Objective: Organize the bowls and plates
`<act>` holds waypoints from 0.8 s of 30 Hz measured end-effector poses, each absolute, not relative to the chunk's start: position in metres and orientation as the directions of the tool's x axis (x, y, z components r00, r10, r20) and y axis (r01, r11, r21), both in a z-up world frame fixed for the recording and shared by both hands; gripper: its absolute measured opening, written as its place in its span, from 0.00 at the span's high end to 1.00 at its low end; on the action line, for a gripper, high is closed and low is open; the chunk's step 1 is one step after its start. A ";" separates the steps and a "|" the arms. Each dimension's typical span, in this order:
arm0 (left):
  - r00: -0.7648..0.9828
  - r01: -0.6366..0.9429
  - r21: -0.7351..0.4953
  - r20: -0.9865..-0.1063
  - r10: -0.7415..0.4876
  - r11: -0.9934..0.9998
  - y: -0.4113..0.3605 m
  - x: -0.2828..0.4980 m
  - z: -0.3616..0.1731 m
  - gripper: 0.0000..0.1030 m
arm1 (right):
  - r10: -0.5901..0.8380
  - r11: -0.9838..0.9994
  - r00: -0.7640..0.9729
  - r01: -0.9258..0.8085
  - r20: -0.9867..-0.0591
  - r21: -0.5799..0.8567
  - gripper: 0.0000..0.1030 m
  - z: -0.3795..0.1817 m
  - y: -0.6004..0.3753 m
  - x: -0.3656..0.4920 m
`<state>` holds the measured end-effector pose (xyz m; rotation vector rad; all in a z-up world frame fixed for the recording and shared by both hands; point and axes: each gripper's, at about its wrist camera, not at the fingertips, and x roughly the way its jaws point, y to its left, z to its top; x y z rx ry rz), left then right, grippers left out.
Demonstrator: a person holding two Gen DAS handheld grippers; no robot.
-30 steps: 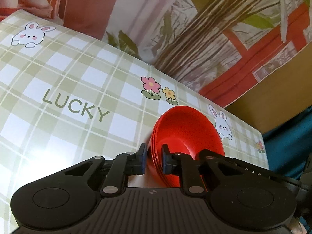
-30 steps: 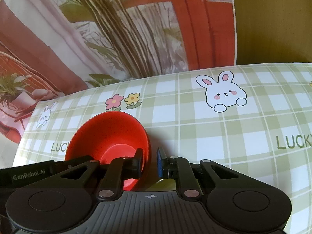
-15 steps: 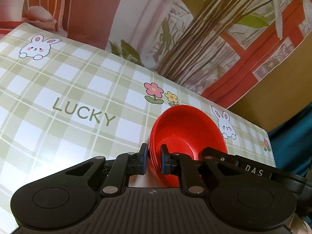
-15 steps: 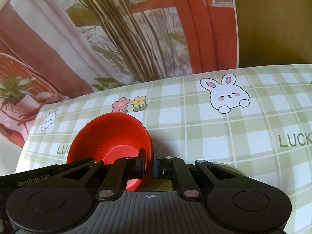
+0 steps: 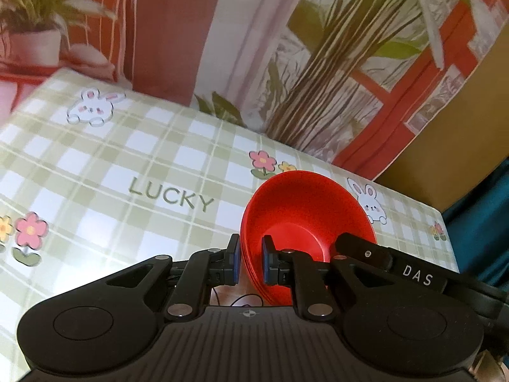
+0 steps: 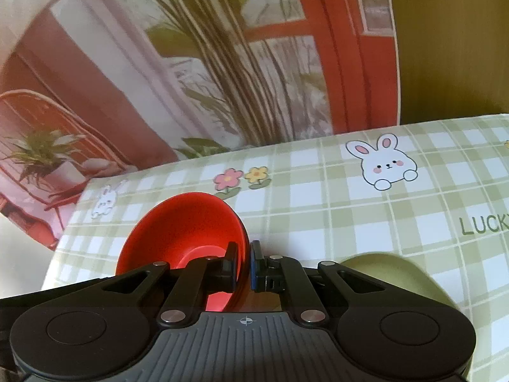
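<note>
Red bowls (image 5: 305,219), stacked: left claw (image 5: 249,262) and right claw (image 6: 243,267) each clamped on opposite rims, above checked surface (image 5: 127,165).

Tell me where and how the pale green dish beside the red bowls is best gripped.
Probably the pale green dish by its thin raised rim, one pad inside and one outside, coming from above on the near side; its low, shallow shape offers no other hold.

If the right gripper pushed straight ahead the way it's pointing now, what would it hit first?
The right gripper is already clamped on the rim of the red bowl, so the bowl goes with it. Ahead lies only the checked tablecloth, probably near the flower print; depth is hard to judge.
</note>
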<state>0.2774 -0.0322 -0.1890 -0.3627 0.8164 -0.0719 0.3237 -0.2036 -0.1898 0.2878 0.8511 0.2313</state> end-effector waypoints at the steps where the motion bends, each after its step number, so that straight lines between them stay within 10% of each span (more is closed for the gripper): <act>1: 0.691 -0.072 -0.336 -0.696 -0.196 0.939 -0.033 0.274 -0.186 0.86 | 0.316 0.935 0.645 -0.089 -0.696 0.342 0.93 -0.187 -0.202 0.320; 24: 0.714 0.001 -0.276 -0.673 -0.194 0.961 -0.063 0.229 -0.160 0.86 | 0.324 0.915 0.705 -0.065 -0.631 0.397 0.93 -0.163 -0.228 0.256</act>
